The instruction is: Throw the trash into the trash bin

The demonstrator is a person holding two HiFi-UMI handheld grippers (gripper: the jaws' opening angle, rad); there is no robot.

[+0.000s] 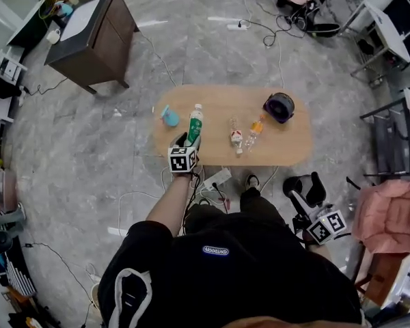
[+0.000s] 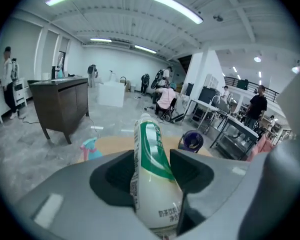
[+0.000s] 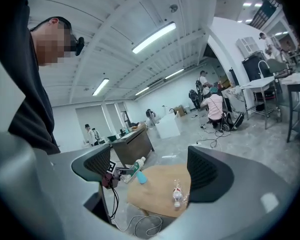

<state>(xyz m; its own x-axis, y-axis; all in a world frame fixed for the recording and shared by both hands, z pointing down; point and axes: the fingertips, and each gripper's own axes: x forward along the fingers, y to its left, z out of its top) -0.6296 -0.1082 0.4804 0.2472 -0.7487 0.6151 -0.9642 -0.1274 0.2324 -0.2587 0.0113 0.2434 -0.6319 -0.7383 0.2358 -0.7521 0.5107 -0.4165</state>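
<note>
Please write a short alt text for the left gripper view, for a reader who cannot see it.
The left gripper is shut on a white bottle with a green label. Behind it lie a wooden table with a small blue item and a dark round object, and a brown cabinet at left.

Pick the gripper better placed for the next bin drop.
Left. The left gripper is shut on the green-labelled bottle above the table that carries the purple bin; the right gripper is open, empty, off the table.
</note>
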